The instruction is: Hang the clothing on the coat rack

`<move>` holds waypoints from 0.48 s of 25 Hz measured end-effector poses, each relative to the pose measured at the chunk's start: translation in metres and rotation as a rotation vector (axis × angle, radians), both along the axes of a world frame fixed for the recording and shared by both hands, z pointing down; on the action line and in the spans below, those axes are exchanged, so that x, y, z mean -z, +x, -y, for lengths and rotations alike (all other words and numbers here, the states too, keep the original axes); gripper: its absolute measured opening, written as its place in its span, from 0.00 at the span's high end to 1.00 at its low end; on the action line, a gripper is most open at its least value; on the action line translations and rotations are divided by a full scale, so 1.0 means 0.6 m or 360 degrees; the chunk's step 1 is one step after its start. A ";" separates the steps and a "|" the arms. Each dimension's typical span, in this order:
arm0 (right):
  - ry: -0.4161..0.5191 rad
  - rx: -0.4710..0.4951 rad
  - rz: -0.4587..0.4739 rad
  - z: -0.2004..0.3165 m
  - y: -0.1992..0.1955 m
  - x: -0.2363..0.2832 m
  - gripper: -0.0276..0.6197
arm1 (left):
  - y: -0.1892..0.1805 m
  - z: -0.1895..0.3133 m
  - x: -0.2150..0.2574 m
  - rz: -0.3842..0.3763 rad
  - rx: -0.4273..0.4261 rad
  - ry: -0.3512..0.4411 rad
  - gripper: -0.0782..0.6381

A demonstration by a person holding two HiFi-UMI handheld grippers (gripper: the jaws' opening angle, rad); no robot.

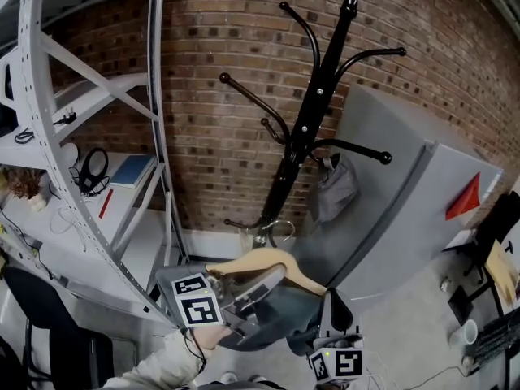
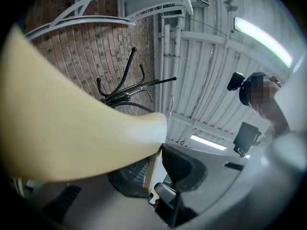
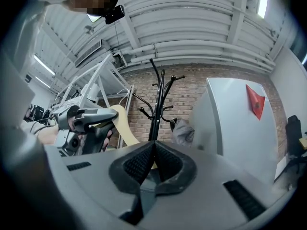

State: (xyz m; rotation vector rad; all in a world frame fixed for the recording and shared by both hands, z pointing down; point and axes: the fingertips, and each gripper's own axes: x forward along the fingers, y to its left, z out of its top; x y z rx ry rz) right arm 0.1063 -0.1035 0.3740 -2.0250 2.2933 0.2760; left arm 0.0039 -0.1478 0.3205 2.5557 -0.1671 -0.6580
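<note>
A pale wooden hanger carries a dark grey-blue garment low in the head view. My left gripper is shut on the hanger, which fills the left of the left gripper view, its thin edge pinched between the pads. My right gripper sits just right of it, shut with a fold of the garment caught low between its pads. The black coat rack stands ahead against the brick wall, a grey cloth hanging on one of its lower hooks.
Grey metal shelving rises at the left, with headphones on a shelf. A large grey cabinet with a red triangle leans at the right of the rack. A dark chair is at lower left.
</note>
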 end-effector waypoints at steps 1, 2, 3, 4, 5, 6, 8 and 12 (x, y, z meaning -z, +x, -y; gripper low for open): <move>0.0006 -0.0004 -0.0005 0.006 0.002 0.004 0.92 | 0.002 0.006 0.003 -0.0009 -0.0007 -0.0001 0.77; 0.0011 -0.0007 -0.0009 0.013 0.004 0.008 0.92 | 0.004 0.012 0.006 -0.0019 -0.0012 -0.0004 0.77; 0.0017 -0.0009 -0.0011 0.019 0.006 0.012 0.92 | 0.006 0.019 0.008 -0.0030 -0.0016 -0.0007 0.77; 0.0022 -0.0010 -0.0011 0.026 0.009 0.015 0.92 | 0.007 0.027 0.012 -0.0042 -0.0019 -0.0011 0.77; 0.0025 -0.0012 -0.0011 0.033 0.011 0.018 0.92 | 0.008 0.035 0.015 -0.0053 -0.0022 -0.0016 0.77; 0.0029 -0.0013 -0.0011 0.039 0.015 0.021 0.92 | 0.009 0.042 0.020 -0.0065 -0.0025 -0.0019 0.77; 0.0037 -0.0016 -0.0012 0.050 0.022 0.027 0.92 | 0.014 0.057 0.028 -0.0086 -0.0035 -0.0025 0.77; 0.0056 -0.0022 -0.0007 0.075 0.031 0.030 0.92 | 0.020 0.090 0.031 -0.0115 -0.0053 -0.0054 0.77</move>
